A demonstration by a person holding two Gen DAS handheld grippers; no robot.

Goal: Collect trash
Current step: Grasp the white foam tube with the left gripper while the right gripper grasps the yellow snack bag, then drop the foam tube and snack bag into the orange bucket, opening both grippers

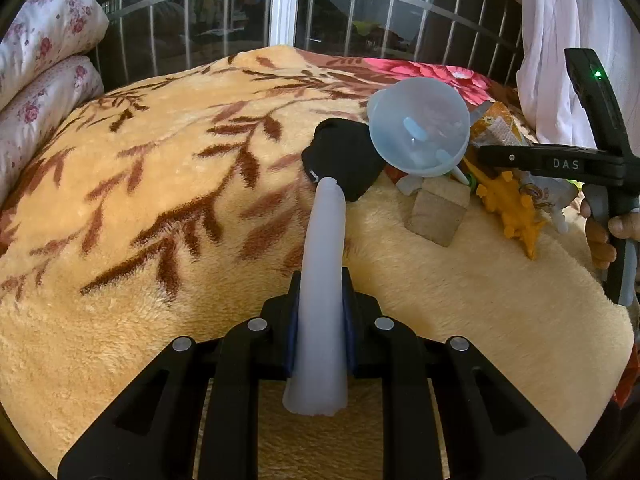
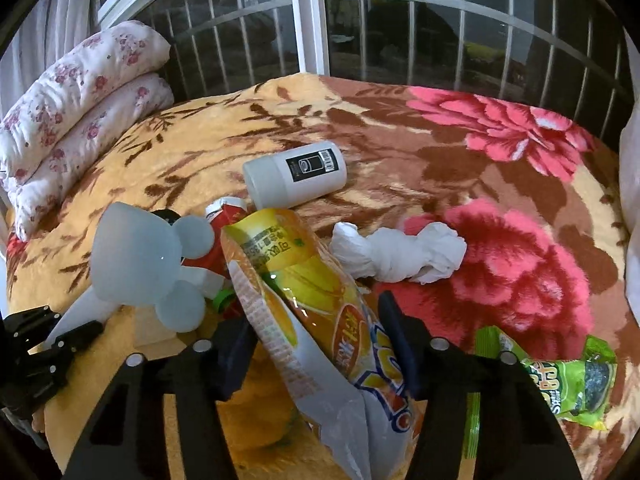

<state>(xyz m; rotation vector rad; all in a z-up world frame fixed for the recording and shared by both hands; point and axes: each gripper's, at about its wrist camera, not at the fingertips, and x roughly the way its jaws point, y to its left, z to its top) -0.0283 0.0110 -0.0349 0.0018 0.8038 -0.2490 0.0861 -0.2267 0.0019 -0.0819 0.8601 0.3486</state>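
A yellow-and-brown leaf-patterned blanket [image 2: 192,152] with big pink flowers is covering the bed, and two folded floral quilts [image 2: 80,96] are lying stacked at its far left corner beside the barred window [image 2: 400,20]. An orange snack bag [image 2: 320,300] is lying between the right gripper [image 2: 316,344]'s fingers, which are standing on either side of it; whether the pads are pressing on it I cannot tell. A white cylindrical bottle [image 2: 296,174] is lying on its side toward the middle of the bed, with a crumpled white tissue [image 2: 400,254] just nearer. A green wrapper [image 2: 560,384] is resting at the near right edge. The left gripper [image 1: 318,300] is clenching the handle of a translucent blue scoop [image 1: 418,128], holding its bowl over a pile near the right edge: a black cloth [image 1: 344,160], a wooden block [image 1: 438,210] and a yellow toy dinosaur [image 1: 512,212].
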